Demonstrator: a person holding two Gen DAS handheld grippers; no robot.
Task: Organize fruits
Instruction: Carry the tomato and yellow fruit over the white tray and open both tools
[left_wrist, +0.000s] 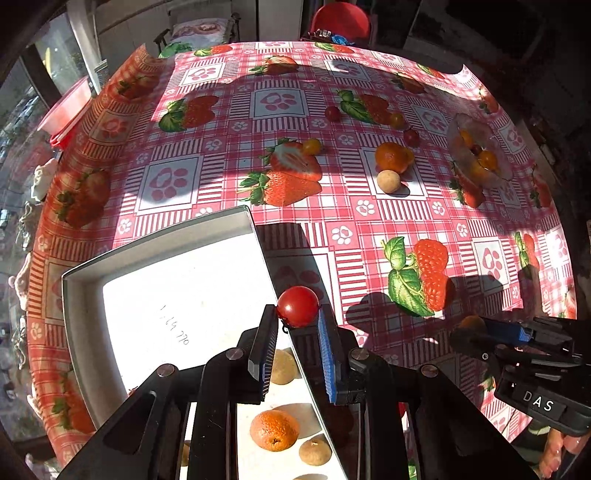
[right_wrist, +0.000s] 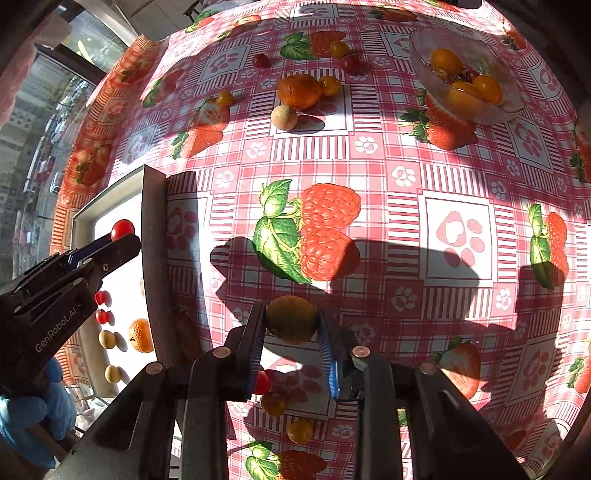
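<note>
Hiding part of the white tray (left_wrist: 166, 266), the left gripper (left_wrist: 297, 325) pinches a red cherry tomato (left_wrist: 297, 305) above the tray's right wall; right of the tray, the right gripper (right_wrist: 291, 325) clasps a shaded yellowish fruit (right_wrist: 291, 318) over the counter (right_wrist: 406, 229).

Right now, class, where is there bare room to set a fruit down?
Free: the far half of the white tray, beyond its orange; also the cloth between the tray's wall and the glass bowl. Crowded: around the loose orange, and the tray's near end.
</note>
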